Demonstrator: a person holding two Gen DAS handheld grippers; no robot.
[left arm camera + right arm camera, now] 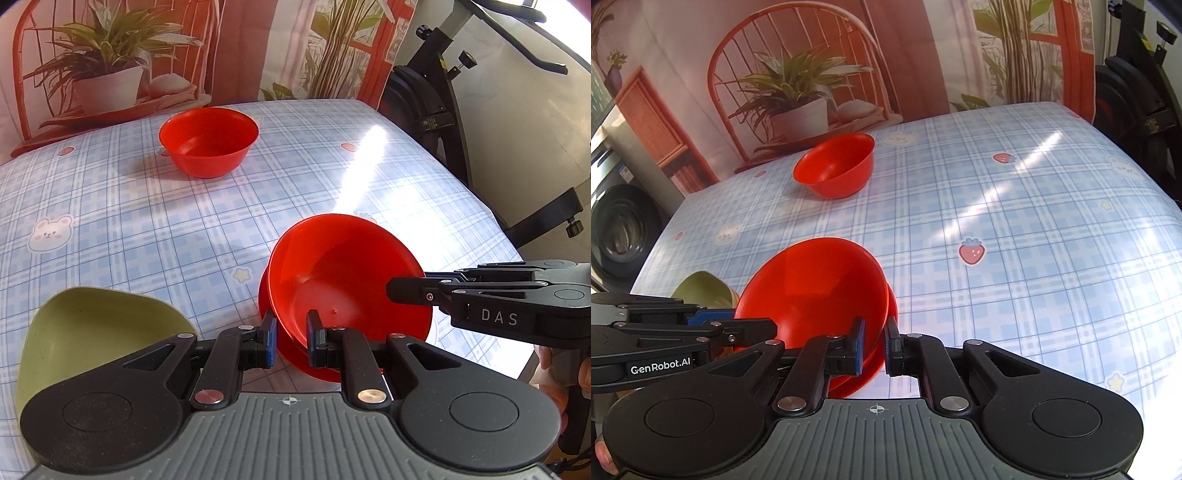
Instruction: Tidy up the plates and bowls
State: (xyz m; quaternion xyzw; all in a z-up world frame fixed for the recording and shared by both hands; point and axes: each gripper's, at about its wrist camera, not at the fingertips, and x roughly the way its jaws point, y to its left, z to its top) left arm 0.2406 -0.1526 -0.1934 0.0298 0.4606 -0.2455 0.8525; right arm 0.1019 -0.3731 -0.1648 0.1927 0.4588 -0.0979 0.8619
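Both tools grip one tilted red bowl (343, 280) over a red plate (291, 354) at the worktop's (147, 221) 5 o'clock: left tool (291, 332) clamps its near rim, right tool (874, 345) its side, likely to seat it squarely.

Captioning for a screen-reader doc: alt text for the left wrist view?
Left gripper straddles the near rim of a tilted red bowl nested over a second red dish, while the right gripper grips its right rim. A green dish sits left, another red bowl far across the plaid tablecloth.
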